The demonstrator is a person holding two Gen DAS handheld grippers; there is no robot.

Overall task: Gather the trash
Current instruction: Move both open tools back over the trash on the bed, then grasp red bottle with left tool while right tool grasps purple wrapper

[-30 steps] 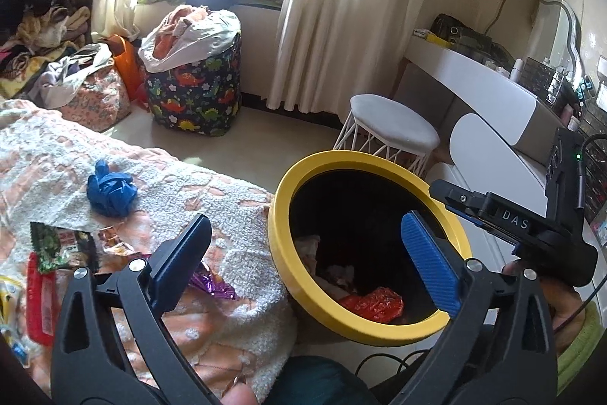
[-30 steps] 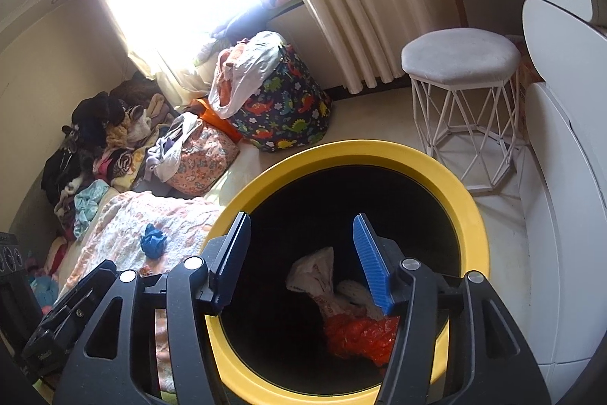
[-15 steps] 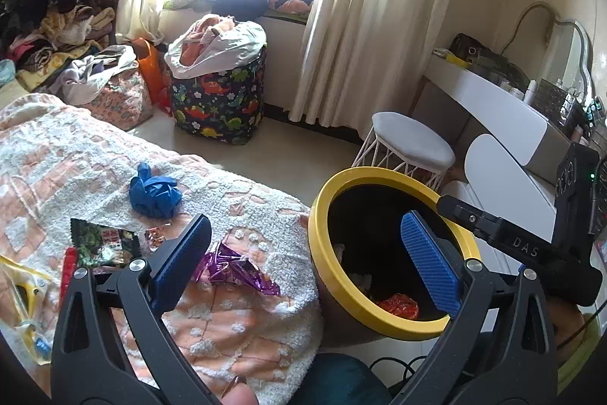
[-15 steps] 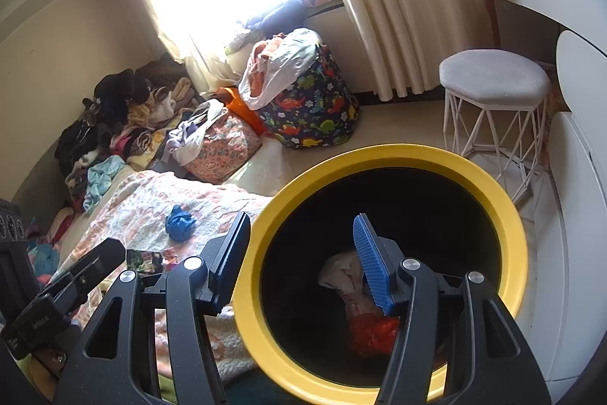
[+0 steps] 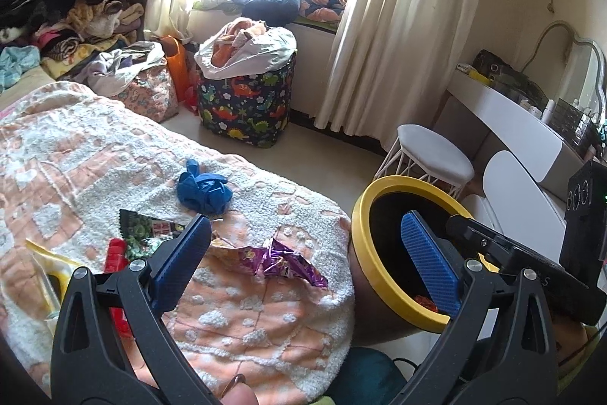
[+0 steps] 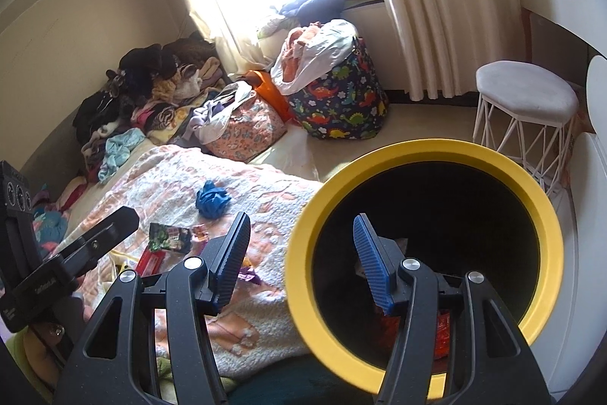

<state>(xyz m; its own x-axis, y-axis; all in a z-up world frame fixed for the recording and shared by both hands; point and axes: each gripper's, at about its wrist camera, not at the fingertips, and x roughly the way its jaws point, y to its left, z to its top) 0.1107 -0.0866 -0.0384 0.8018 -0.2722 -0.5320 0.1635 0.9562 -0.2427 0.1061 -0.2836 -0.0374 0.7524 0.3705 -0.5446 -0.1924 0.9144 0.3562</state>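
Overhead, both left tongs (image 5: pixel 303 253) and right tongs (image 6: pixel 299 253) spread wide, empty, above blanket (image 5: pixel 95 154) and yellow-rimmed bin (image 6: pixel 425 150).

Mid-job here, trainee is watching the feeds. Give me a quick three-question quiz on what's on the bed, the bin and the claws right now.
1. True or false: the purple foil wrapper lies on the blanket.
2. What colour is the rim of the bin?
3. The left claw is: A) shut on a blue glove, B) open and empty, C) inside the bin.

Key: 1 true; 2 yellow; 3 B.
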